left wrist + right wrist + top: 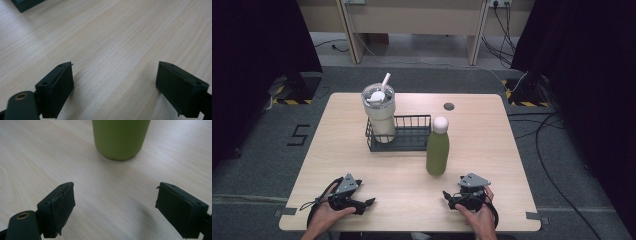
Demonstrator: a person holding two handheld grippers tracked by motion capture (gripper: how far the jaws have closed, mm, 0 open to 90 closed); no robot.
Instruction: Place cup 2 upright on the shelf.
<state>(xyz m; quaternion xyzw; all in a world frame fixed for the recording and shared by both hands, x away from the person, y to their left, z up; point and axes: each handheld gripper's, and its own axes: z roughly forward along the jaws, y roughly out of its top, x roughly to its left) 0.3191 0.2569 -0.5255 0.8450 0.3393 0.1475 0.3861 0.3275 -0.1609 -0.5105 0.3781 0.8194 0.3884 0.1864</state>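
A green bottle point(437, 150) with a white cap stands upright on the wooden table point(377, 170), right of centre. Its lower body point(121, 137) rises just ahead of my right gripper point(115, 192), whose jaws stand wide apart over bare wood with nothing between them. In the high view my right gripper point(447, 196) rests near the front edge, just in front of the bottle and a little to its right. My left gripper point(367, 202) lies at the front left, open point(115, 72) over bare table.
A black wire basket point(412, 118) sits behind the bottle, with a cream tumbler point(379, 112) with lid and straw standing in its left end. A corner of the basket point(25, 3) lies far ahead of the left jaws. A round grommet point(449, 106) marks the table's far side.
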